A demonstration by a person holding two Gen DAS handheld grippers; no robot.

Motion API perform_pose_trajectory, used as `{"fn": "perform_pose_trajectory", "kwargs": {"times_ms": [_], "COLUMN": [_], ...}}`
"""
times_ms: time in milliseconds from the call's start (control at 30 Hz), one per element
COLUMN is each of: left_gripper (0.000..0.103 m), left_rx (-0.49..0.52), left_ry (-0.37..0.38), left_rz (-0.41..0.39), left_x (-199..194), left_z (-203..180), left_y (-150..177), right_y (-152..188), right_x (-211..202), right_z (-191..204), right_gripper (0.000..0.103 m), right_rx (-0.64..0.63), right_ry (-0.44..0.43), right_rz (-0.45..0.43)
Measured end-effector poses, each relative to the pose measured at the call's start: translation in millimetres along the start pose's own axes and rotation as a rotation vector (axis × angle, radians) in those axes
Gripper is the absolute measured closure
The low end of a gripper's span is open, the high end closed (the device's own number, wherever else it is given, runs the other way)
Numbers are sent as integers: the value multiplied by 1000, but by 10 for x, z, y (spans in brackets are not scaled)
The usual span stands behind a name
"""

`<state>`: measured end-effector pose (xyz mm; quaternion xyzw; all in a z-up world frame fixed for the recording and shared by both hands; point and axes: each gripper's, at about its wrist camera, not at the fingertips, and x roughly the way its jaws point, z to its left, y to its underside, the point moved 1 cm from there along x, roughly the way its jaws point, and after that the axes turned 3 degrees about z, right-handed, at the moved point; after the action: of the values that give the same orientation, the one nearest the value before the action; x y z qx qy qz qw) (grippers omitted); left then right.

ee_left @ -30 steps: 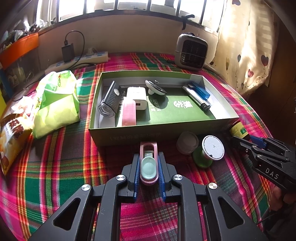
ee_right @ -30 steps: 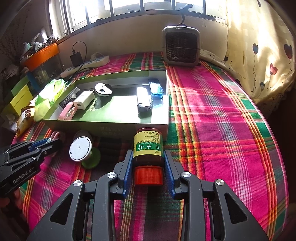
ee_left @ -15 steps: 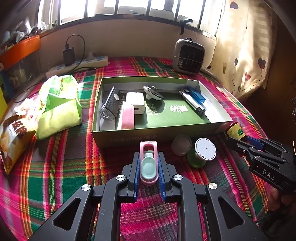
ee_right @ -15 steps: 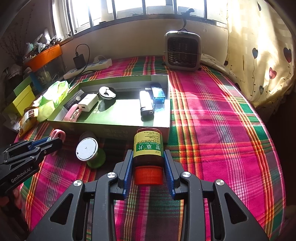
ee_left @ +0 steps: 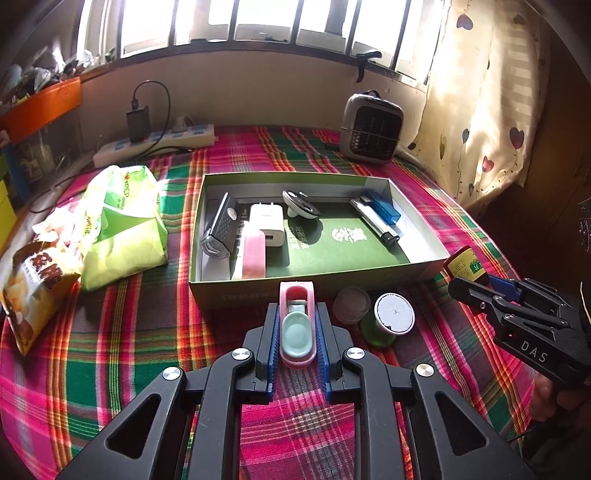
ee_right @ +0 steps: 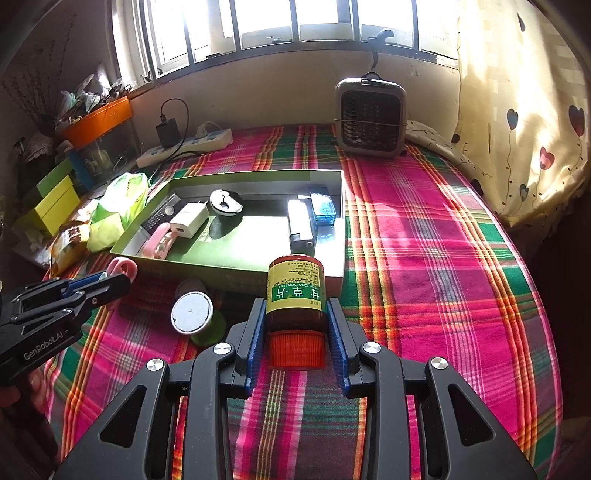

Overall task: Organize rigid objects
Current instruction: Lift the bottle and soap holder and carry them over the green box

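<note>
Between the left jaws, a pink clip (ee_left: 296, 325) with a mint-green centre. Between the right jaws, an amber bottle (ee_right: 296, 295) with a yellow-green label and orange cap. Beyond both, a green box (ee_left: 325, 286) on a pink, green and orange plaid cloth (ee_right: 424, 236).

You are working in a lived-in home room. A plaid cloth (ee_right: 424, 258) covers the surface; a heart-print curtain (ee_right: 524, 110) hangs at the right beside a barred window (ee_right: 295, 18). At the far edge stand a small heater (ee_right: 370, 116) and a power strip (ee_left: 155, 142); snack bags (ee_left: 33, 284) lie at the left.
</note>
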<state>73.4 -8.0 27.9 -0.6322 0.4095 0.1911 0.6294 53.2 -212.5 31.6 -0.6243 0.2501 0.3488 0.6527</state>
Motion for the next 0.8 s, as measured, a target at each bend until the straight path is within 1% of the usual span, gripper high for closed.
{"fn": "perform_pose_trajectory", "kwargs": {"times_ms": [267, 600, 800], "left_gripper": [86, 86, 86], "left_rx": [-2, 13, 22], "left_ry": [11, 20, 23], "left_rz": [-12, -11, -9], "left_x": [-9, 112, 210], "left_z": [29, -10, -35], "left_y": [-160, -339, -445], "right_y": [-142, -395, -561], "right_x": [33, 148, 286], "right_z": [17, 26, 49], "right_gripper": [70, 70, 70], "right_rx": [-13, -31, -49], "right_ry": [-14, -25, -26], "right_rz": [-2, -4, 5]}}
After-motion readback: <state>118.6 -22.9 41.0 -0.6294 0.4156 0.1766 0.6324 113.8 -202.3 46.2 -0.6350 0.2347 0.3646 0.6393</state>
